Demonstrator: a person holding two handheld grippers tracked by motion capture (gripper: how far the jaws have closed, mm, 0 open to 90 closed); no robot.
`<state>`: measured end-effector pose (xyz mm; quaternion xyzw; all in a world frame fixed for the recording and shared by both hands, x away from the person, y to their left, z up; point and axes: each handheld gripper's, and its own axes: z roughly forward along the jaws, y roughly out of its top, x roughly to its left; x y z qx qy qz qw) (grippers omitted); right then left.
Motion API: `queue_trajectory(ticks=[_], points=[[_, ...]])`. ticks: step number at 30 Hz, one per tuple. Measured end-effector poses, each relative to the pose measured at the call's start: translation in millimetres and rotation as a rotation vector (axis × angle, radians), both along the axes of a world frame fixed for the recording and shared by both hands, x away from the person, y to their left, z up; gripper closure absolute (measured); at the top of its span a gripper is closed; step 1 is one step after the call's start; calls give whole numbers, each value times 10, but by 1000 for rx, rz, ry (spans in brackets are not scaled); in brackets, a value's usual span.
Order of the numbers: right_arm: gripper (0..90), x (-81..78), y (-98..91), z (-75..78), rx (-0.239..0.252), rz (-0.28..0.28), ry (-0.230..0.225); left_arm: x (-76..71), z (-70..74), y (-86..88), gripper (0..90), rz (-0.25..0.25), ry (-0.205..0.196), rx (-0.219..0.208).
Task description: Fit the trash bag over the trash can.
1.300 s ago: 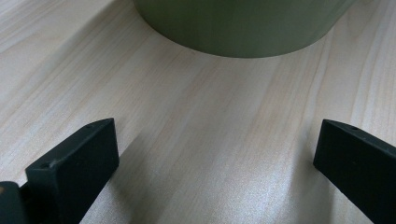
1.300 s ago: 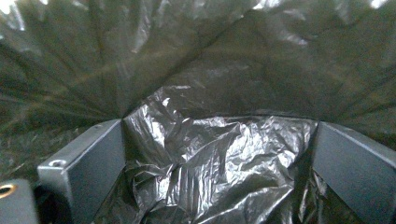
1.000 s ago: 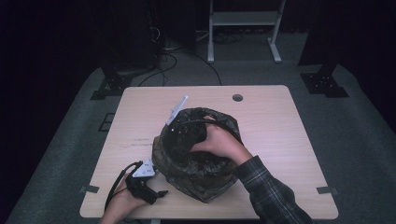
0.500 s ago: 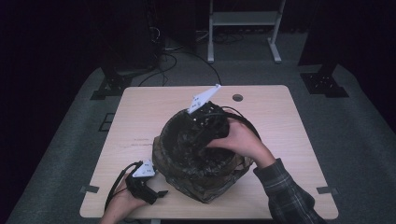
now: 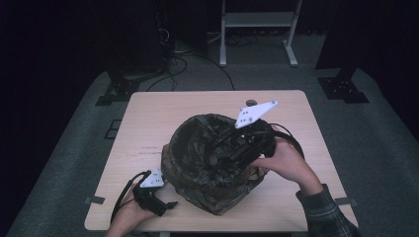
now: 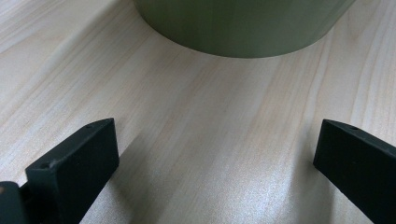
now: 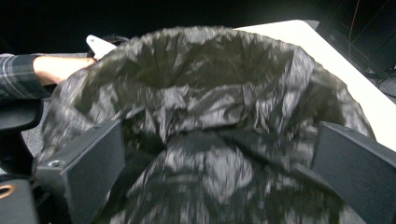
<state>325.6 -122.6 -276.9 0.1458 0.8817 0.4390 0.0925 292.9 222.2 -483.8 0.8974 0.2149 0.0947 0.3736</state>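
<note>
Risk: my spread right gripper point(image 5: 232, 148) could snag the black bag liner point(image 7: 205, 116), dragging it off the bin point(image 6: 243, 23)

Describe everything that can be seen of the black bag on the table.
The black bag is thin, crinkled, glossy plastic, lining a round olive-green bin that stands on the wooden table. Its mouth is open and its edge hangs folded over the bin's rim. The right gripper, jaws open, reaches into its right side.

Crumpled black bag point(image 5: 217, 158) lining upright green bin point(image 6: 243, 25)
</note>
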Motion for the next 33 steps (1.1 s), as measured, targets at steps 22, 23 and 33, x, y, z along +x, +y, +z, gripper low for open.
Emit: queue_trajectory(ticks=[22, 23, 33], points=[[18, -468, -857, -646, 81, -105, 14, 0, 1, 0, 0, 0, 1, 1], [18, -482, -878, -694, 81, -109, 20, 0, 1, 0, 0, 0, 1, 1], [18, -568, -1074, -1131, 99, -149, 67, 0, 1, 0, 0, 0, 0, 1]])
